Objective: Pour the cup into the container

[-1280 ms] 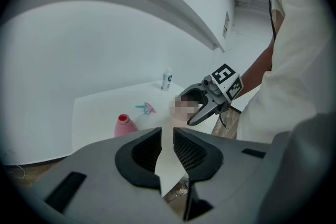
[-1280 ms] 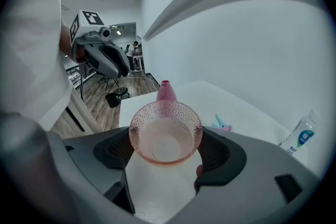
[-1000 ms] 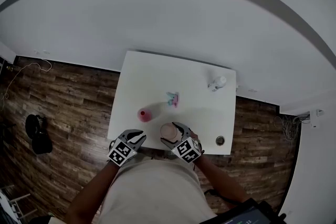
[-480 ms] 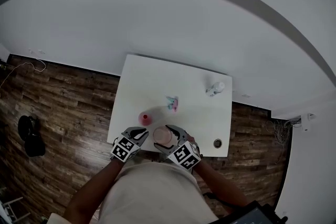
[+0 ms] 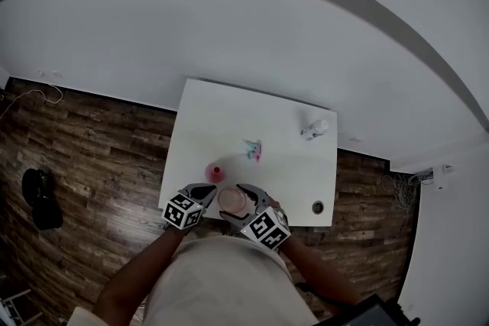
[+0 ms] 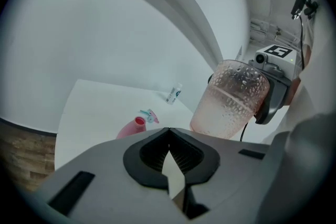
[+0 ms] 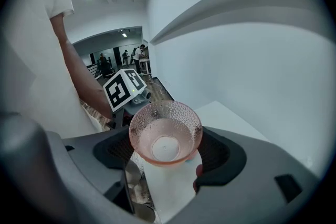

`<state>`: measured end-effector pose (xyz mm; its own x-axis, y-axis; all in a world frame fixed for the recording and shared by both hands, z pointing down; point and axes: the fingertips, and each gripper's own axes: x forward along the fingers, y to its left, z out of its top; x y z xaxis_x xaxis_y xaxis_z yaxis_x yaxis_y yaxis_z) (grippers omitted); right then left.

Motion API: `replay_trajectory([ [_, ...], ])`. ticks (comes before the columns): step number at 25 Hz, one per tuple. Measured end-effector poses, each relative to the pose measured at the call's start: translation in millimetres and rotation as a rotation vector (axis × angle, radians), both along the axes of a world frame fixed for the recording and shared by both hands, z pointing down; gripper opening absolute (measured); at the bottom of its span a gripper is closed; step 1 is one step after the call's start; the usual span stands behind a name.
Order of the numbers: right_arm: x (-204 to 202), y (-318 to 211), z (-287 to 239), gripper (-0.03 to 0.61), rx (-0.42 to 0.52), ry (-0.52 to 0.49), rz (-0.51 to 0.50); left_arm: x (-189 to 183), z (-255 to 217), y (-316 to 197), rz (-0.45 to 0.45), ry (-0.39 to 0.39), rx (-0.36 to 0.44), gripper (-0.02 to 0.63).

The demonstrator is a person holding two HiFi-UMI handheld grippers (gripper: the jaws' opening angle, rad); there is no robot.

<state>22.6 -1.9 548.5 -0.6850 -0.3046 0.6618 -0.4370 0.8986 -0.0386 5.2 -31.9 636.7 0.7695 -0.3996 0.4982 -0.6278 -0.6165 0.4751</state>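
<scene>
**Cup held by the right hand, container ahead and to its left**

The right gripper (image 7: 167, 150) has its jaws closed on the cup (image 7: 165, 134), which stands upright with its mouth up and pale pink liquid inside; the cup hangs over the near edge of the table (image 5: 229, 111); the pink container (image 5: 215, 172) stands on the table just beyond the cup and a little to its left in the head view. The left gripper (image 6: 168, 132) is nearer to the container, but its jaws have just been closing and now meet with nothing between them. In my judgement the pour needs the cup to go forward and left, then tip over the container's small mouth.
</scene>
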Motion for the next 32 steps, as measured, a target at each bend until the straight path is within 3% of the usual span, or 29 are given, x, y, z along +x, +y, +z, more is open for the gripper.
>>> replay_trajectory([
  [4,-8.7,1.9,0.5,0.376,-0.018,0.002,0.013,2.8,-1.6,6.6,0.048,-0.013,0.026,0.011],
  [11,-15.1,1.1,5.4,0.374,-0.043,0.012,0.034,-0.3,-3.1,5.1,0.054,-0.001,0.035,0.011],
  [19,-14.5,-4.9,9.1,0.374,-0.051,0.0,0.071,-1.2,13.5,5.0,0.074,-0.022,0.003,0.012],
  [23,-13.5,-8.9,7.2,0.374,-0.067,-0.022,0.097,-1.5,27.8,20.5,0.203,-0.156,0.099,0.021],
  [26,-11.4,-12.6,8.0,0.375,-0.089,-0.034,0.115,4.2,33.2,30.8,0.291,-0.234,0.18,0.125],
  [28,-11.1,-13.8,8.8,0.375,-0.101,-0.036,0.12,9.4,29.7,31.2,0.314,-0.249,0.239,0.17],
  [32,-11.8,-12.7,10.4,0.374,-0.12,-0.035,0.124,21.6,20.9,35.8,0.36,-0.245,0.305,0.196],
])
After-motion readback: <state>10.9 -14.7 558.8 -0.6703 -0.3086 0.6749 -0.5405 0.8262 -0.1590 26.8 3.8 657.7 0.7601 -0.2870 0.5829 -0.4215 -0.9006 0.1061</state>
